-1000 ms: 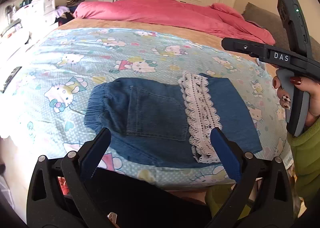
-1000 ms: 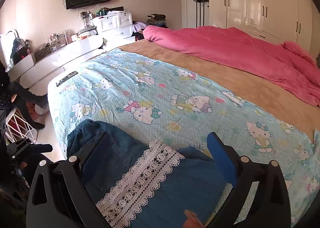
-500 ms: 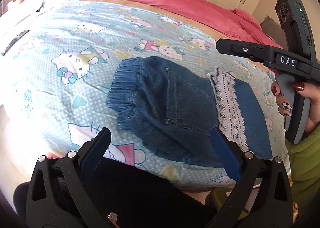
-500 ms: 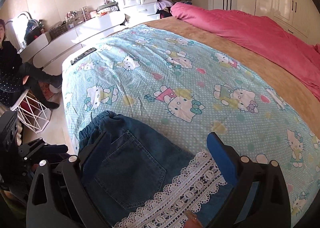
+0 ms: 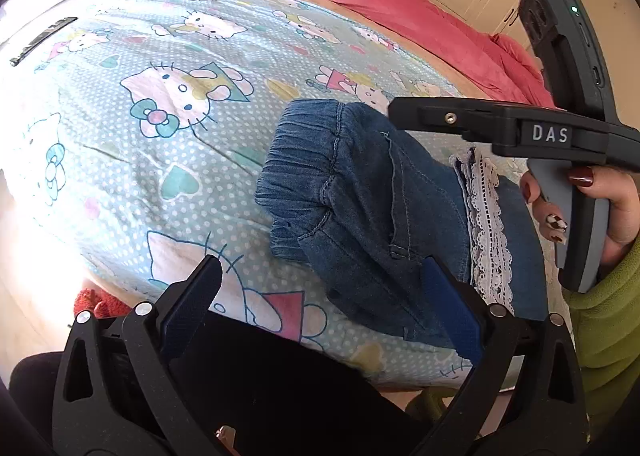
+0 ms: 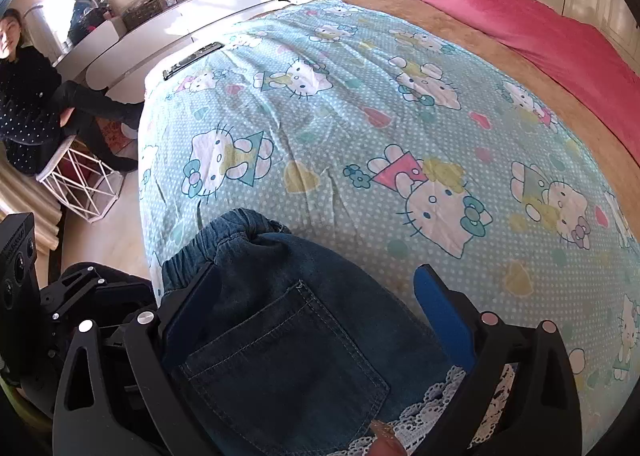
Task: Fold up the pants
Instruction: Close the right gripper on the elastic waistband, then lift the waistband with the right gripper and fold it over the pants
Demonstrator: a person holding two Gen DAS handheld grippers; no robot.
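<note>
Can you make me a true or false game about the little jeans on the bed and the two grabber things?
1. The small blue denim pants with a white lace band lie on the cartoon-cat printed blue bedspread. True.
2. The left gripper is clamped on the pants. False: its jaws are wide open, holding nothing.
3. The right gripper is open above the pants. True.
4. The pink blanket covers the pants. False: it lies at the far side of the bed, away from them.
5. The hand holding the right gripper has painted nails. True.
</note>
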